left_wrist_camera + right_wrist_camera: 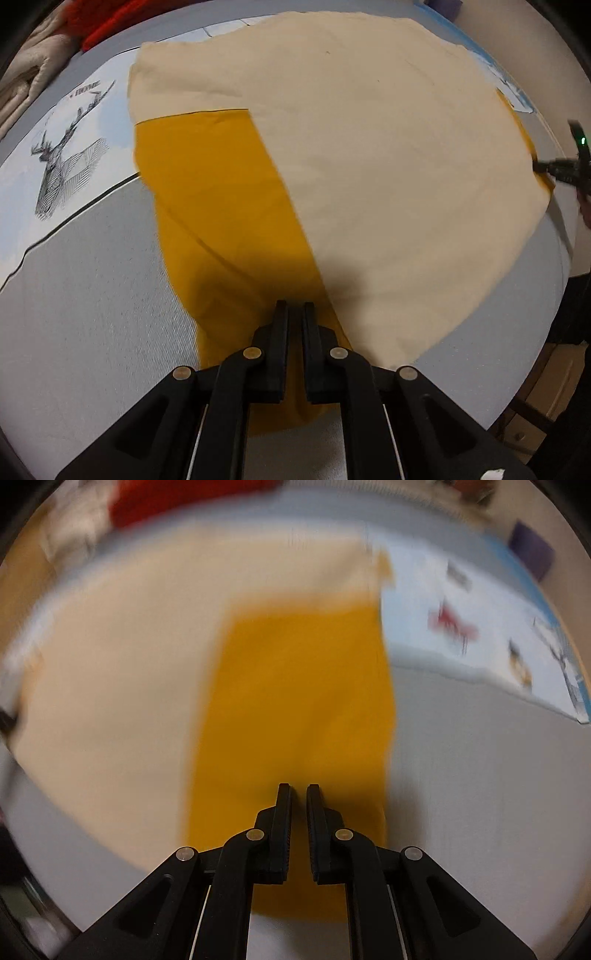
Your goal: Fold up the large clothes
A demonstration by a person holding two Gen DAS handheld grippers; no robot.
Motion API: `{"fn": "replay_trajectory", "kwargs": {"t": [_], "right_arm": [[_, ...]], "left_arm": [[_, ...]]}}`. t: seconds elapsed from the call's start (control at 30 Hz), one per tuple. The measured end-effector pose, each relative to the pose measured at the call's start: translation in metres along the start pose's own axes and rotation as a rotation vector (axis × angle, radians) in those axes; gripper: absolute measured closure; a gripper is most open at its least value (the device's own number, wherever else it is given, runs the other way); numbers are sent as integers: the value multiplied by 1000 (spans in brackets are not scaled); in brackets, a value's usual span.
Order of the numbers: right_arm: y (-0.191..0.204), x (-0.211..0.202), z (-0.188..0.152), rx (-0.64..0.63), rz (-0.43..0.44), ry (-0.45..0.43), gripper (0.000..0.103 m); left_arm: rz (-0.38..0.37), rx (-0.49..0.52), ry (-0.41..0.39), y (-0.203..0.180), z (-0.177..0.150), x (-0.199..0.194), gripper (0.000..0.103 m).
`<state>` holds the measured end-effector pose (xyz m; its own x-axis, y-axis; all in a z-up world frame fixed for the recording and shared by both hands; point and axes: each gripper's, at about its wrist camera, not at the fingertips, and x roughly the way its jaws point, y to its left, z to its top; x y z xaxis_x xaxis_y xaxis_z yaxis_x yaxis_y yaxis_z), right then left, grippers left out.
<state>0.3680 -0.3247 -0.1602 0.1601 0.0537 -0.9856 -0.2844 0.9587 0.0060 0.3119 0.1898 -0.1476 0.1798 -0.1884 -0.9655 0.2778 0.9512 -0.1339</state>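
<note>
both claws pinching the mustard end of the garment

black fingers (280, 347) of the left gripper (295, 303) are clamping the mustard panel (207, 206) at 6 o'clock. right gripper (298, 785) is looking clenched on the same panel, though blur is hiding contact. 1 cream-and-mustard garment (369, 147) is lying flat on the grey bed cover (92, 288), stretching toward 12 o'clock. judging by this, a fold is underway; next, both ends should be carried evenly toward 12 o'clock.

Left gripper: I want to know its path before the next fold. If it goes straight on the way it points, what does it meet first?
Probably the garment's mustard-yellow panel just past the left gripper; its nearly closed fingers seem to pinch that fabric already. Beyond lies the cream panel. Depth is unclear.
</note>
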Motion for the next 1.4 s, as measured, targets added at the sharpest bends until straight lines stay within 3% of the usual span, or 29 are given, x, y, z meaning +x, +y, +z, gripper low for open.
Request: {"fn": "replay_trajectory", "kwargs": {"t": [0.1, 0.23, 0.3, 0.4, 0.53, 0.6, 0.67, 0.73, 0.8, 0.87, 0.93, 1.1, 1.2, 1.27, 1.33, 1.4], "right_arm": [[-6, -6, -9, 16, 11, -25, 94], [-13, -4, -26, 6, -28, 20, 94], [-11, -3, -30, 7, -59, 50, 94], [-7, -23, -29, 27, -106, 12, 94], [2, -89, -27, 124, -91, -196, 94], [20, -121, -30, 140, -88, -292, 93], [44, -149, -38, 148, -91, -392, 88], [71, -163, -47, 156, -92, -447, 61], [92, -166, -56, 165, -84, -465, 48], [111, -164, -58, 178, -61, -455, 48], [129, -161, -56, 177, -27, -464, 48], [158, -147, -54, 112, -4, -460, 50], [164, -140, -52, 110, 32, -457, 85], [168, -131, -48, 105, 63, -432, 86], [175, -123, -43, 89, 85, -413, 86], [181, -117, -38, 67, 101, -400, 86]], "left_arm": [[1, -33, -38, 1, -4, -15, 96], [103, -32, 84, 3, -23, 9, 96], [165, -51, 100, -4, -23, 5, 96], [213, -79, -67, -32, -16, -41, 94], [222, -193, -302, -63, -17, -92, 51], [217, -244, -393, -76, -34, -105, 47], [203, -301, -419, -74, -46, -102, 46], [167, -380, -403, -76, -61, -93, 47], [143, -447, -373, -79, -70, -85, 57], [136, -454, -378, -84, -74, -84, 84], [157, -441, -378, -92, -81, -78, 93], [123, -482, -360, -84, -88, -60, 93], [60, -579, -355, -67, -91, -53, 88], [14, -647, -353, -56, -94, -48, 70], [-56, -704, -338, -47, -95, -40, 63], [-119, -751, -316, -39, -95, -32, 62]]}}
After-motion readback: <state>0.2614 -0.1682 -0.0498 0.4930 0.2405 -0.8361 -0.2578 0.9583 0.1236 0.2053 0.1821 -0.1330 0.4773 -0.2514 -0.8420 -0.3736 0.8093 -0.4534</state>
